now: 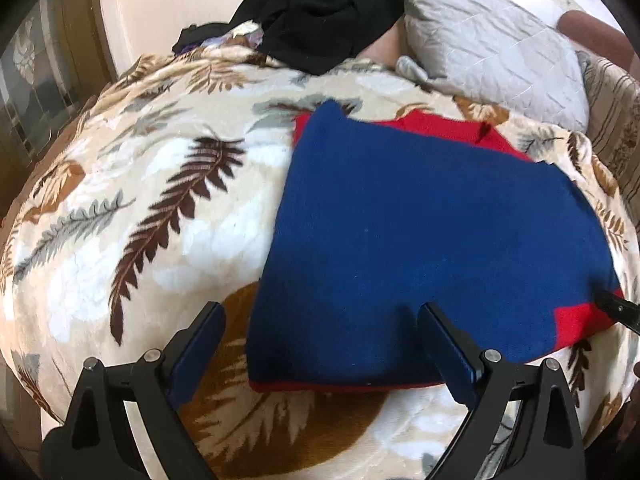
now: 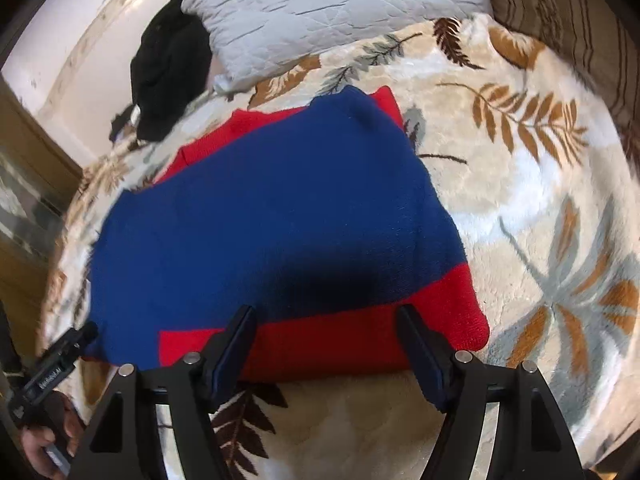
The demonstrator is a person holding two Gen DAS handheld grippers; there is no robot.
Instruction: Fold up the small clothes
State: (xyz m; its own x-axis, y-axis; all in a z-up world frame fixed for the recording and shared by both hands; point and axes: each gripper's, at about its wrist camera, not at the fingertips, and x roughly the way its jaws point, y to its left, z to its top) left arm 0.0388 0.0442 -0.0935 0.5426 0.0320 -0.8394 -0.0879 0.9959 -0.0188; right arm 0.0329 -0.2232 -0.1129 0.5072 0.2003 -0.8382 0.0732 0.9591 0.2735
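Already the blue-and-red garment (image 1: pixel 420 232) lies folded flat on the leaf-patterned blanket (image 1: pixel 140 200). Left tongs (image 1: pixel 320 344) and right tongs (image 2: pixel 326 344) both gape empty over its near edge; black clothes (image 1: pixel 320 12) seemingly remain unfolded.

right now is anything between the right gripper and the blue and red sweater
Nothing visible. The right gripper hangs open right over the near red hem of the sweater, which lies flat on the leaf-print blanket. The black clothes and pillow lie far behind it.
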